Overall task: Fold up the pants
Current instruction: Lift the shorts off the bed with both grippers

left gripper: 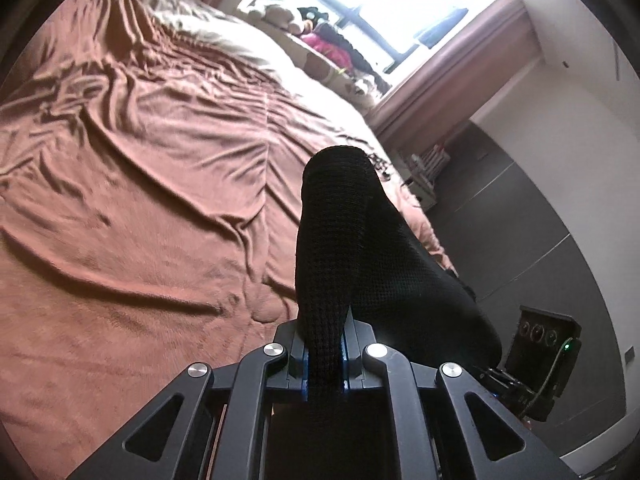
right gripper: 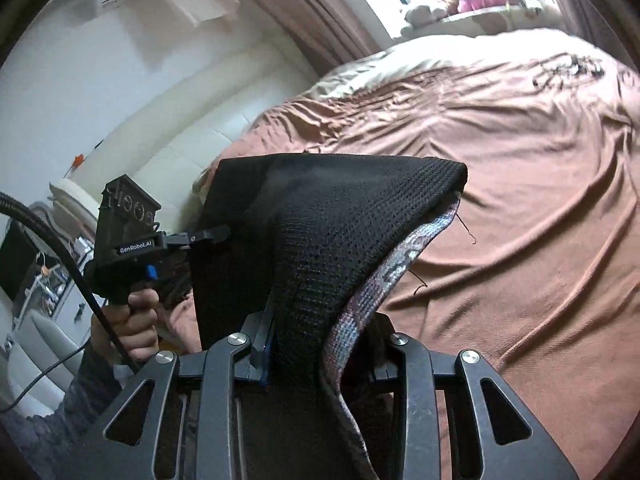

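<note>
In the left wrist view, near the bottom edge, the left gripper [left gripper: 323,344] is closed almost fully on a thick fold of the black pants [left gripper: 340,216]. The knitted cloth stands up from between the two fingers and rises over the brown bed cover [left gripper: 132,168], then it falls away to the right and near side, where the other gripper [left gripper: 516,384] shows only in part at the edge of the bed. The bed cover under it is bare and wrinkled. A window [left gripper: 392,4] with soft toys on its sill is far behind.

In the right wrist view, the right gripper [right gripper: 296,344] is partly closed on a thicker bundle of the same pants [right gripper: 320,224], and a grey patterned inner side shows along the right edge of the cloth. The pants hang between both grippers, held above the bed cover [right gripper: 500,168] and not lying on it. At the left, a hand [right gripper: 128,320] holds the left gripper [right gripper: 212,234], whose fingers pinch the left edge of the cloth.

I judge that the task is at an early stage: the pants are picked up at two points, perhaps at the waist, but no neat fold is visible. Laying them flat on the bed and folding them is still left.
</note>
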A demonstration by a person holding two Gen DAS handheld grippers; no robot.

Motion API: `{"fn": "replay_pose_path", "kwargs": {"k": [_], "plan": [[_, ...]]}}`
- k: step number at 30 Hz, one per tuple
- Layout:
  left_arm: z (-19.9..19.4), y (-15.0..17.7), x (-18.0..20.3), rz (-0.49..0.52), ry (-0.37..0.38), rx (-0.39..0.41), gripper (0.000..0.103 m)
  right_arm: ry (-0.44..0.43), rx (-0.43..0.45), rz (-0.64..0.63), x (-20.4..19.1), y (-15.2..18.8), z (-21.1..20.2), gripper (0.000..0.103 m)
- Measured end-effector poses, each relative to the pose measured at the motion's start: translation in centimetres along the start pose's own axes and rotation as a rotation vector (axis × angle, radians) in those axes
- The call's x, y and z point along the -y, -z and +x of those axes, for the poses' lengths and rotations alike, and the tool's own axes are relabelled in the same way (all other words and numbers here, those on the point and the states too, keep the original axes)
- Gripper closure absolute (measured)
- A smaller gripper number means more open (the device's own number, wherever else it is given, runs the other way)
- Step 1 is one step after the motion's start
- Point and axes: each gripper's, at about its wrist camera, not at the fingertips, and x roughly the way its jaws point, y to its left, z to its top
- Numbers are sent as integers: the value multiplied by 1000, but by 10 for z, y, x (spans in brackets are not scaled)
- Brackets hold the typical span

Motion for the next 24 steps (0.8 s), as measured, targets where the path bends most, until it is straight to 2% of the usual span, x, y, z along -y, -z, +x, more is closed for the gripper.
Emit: {"fn": "replay_pose_path", "kwargs": {"k": [17,24], "plan": [[-112,11,83,112,13,173,92,-1,141,-136,-80,31,-92,75],[-163,19,113,136,-15,227,92,-32,153,-136,-105,43,-125,75]]}}
